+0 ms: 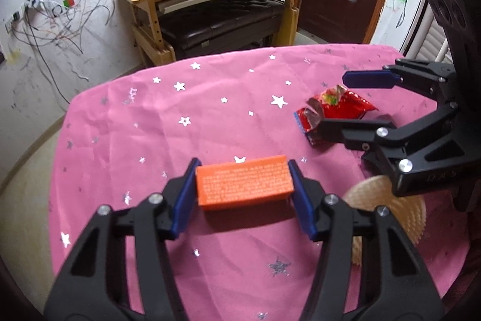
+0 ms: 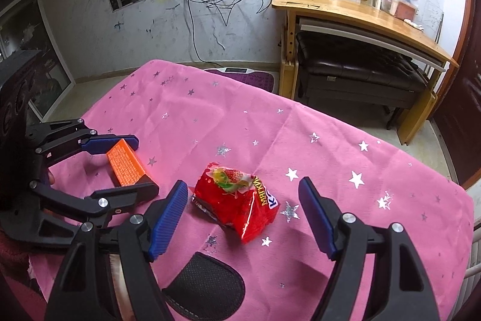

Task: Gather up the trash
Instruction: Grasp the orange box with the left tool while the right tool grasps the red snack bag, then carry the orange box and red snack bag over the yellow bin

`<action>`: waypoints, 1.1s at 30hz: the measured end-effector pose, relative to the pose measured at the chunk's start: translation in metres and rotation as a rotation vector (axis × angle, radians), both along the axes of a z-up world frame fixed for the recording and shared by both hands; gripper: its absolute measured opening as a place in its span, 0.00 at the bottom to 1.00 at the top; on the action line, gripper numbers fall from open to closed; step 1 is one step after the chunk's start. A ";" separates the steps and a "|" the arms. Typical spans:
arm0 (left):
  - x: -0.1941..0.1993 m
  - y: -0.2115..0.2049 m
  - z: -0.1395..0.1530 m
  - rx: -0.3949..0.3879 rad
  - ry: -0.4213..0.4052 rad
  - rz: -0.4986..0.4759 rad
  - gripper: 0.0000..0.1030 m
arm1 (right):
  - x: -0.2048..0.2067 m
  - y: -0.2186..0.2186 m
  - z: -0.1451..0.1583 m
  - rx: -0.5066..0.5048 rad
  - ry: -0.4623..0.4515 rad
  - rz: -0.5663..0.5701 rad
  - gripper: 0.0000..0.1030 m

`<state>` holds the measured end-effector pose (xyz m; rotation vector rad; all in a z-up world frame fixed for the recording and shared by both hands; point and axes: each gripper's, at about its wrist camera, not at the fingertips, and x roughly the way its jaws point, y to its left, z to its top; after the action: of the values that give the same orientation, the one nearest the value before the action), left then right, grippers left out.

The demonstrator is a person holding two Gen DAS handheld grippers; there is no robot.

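Note:
An orange box [image 1: 244, 182] sits between the blue pads of my left gripper [image 1: 244, 188], which is shut on its two ends just over the pink starred tablecloth [image 1: 180, 110]. The box also shows in the right wrist view [image 2: 126, 167], with the left gripper [image 2: 132, 164] around it. A crumpled red snack wrapper [image 2: 237, 197] lies on the cloth. My right gripper [image 2: 243, 215] is open, its pads on either side of the wrapper and apart from it. The wrapper [image 1: 336, 110] and right gripper [image 1: 333, 107] show in the left wrist view too.
A woven straw basket [image 1: 399, 212] stands at the table's near right, under the right gripper. A black mesh item [image 2: 207, 288] lies by the near edge. A wooden desk [image 2: 360, 17] with a black bench stands beyond the table.

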<state>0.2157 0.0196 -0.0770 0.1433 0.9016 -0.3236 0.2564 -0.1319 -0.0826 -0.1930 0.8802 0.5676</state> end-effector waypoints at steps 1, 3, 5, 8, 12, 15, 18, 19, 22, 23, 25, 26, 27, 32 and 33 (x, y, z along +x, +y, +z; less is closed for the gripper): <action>-0.001 -0.001 0.000 0.009 -0.005 0.002 0.53 | 0.000 0.000 -0.001 0.003 0.004 0.000 0.68; -0.002 -0.001 0.001 0.019 -0.010 0.006 0.53 | 0.002 0.001 -0.002 0.008 0.012 -0.001 0.68; -0.003 0.000 0.001 0.025 -0.012 0.008 0.53 | 0.002 0.001 -0.003 0.018 0.023 0.003 0.68; -0.006 -0.001 0.001 0.035 -0.016 0.013 0.53 | 0.003 0.003 -0.005 0.020 0.038 0.007 0.44; -0.008 0.001 0.001 0.038 -0.016 0.026 0.53 | 0.000 0.006 -0.005 0.006 0.028 0.010 0.31; -0.008 0.002 0.003 0.040 -0.019 0.040 0.53 | -0.004 0.006 -0.004 0.008 0.018 0.011 0.29; -0.012 0.004 0.005 0.046 -0.037 0.056 0.53 | -0.007 0.002 0.001 0.029 0.004 0.003 0.29; -0.013 0.005 0.008 0.043 -0.044 0.060 0.53 | -0.008 0.000 0.003 0.037 -0.002 -0.002 0.29; -0.020 0.006 0.015 0.043 -0.066 0.067 0.53 | -0.012 -0.008 0.011 0.072 -0.016 -0.014 0.29; -0.022 0.007 0.017 0.045 -0.071 0.069 0.53 | -0.013 -0.011 0.013 0.081 -0.022 -0.017 0.29; -0.026 0.008 0.022 0.050 -0.084 0.077 0.53 | -0.016 -0.015 0.017 0.092 -0.029 -0.018 0.29; -0.028 0.007 0.025 0.054 -0.092 0.080 0.53 | -0.017 -0.017 0.018 0.097 -0.031 -0.018 0.29; -0.029 0.006 0.028 0.057 -0.097 0.082 0.53 | -0.019 -0.019 0.020 0.104 -0.033 -0.018 0.29; -0.038 -0.006 0.043 0.071 -0.135 0.068 0.53 | -0.026 -0.030 0.029 0.135 -0.048 -0.029 0.29; -0.041 -0.009 0.046 0.074 -0.140 0.064 0.53 | -0.028 -0.034 0.031 0.144 -0.053 -0.032 0.29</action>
<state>0.1748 0.0111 -0.0315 0.2024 0.7775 -0.2185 0.2281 -0.1660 -0.0512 -0.0626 0.7869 0.5911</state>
